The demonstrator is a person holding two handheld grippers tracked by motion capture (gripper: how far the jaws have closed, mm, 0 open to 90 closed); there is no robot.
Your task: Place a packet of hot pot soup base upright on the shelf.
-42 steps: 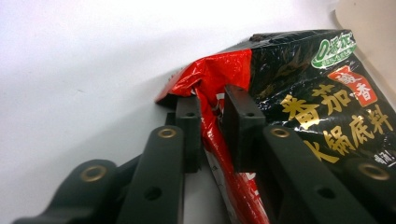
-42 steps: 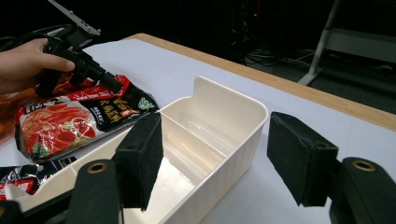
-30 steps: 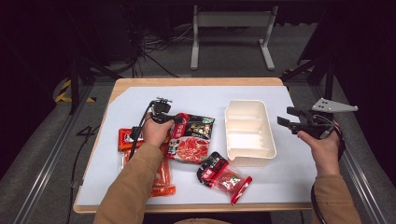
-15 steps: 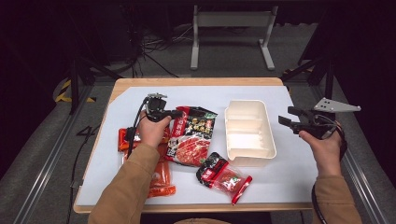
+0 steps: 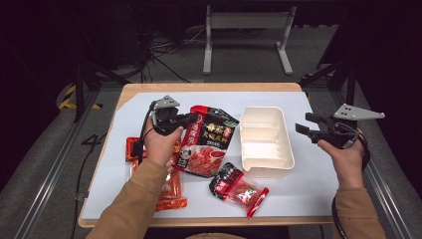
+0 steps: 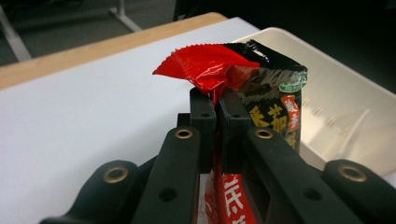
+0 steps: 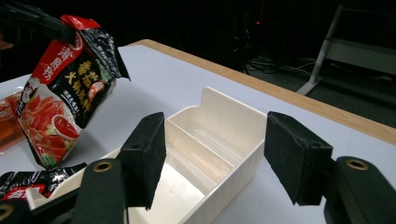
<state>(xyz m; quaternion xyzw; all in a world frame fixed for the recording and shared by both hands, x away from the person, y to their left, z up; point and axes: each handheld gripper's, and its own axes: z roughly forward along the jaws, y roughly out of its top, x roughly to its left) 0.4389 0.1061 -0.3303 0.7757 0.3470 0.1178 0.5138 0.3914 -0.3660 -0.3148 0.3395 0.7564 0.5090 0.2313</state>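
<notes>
My left gripper [image 5: 195,118] [image 6: 216,100] is shut on the red top corner of a large black-and-red food pouch [image 5: 206,141] [image 6: 266,98] [image 7: 65,88], which hangs from the jaws with its lower end near the table. A cream divided tray [image 5: 263,142] [image 7: 205,154] stands to the pouch's right. My right gripper [image 5: 304,124] [image 7: 212,156] hovers open at the tray's right side, nothing between its pads.
A smaller black-and-red packet [image 5: 239,188] [image 7: 28,184] lies in front of the tray. Orange-red packets [image 5: 166,186] lie under my left forearm on the white table sheet [image 5: 308,184]. A wooden table edge [image 5: 209,87] runs along the back.
My left gripper has risen and shifted right with the large pouch, lifting its top end off the table. My right gripper has stayed in place.
</notes>
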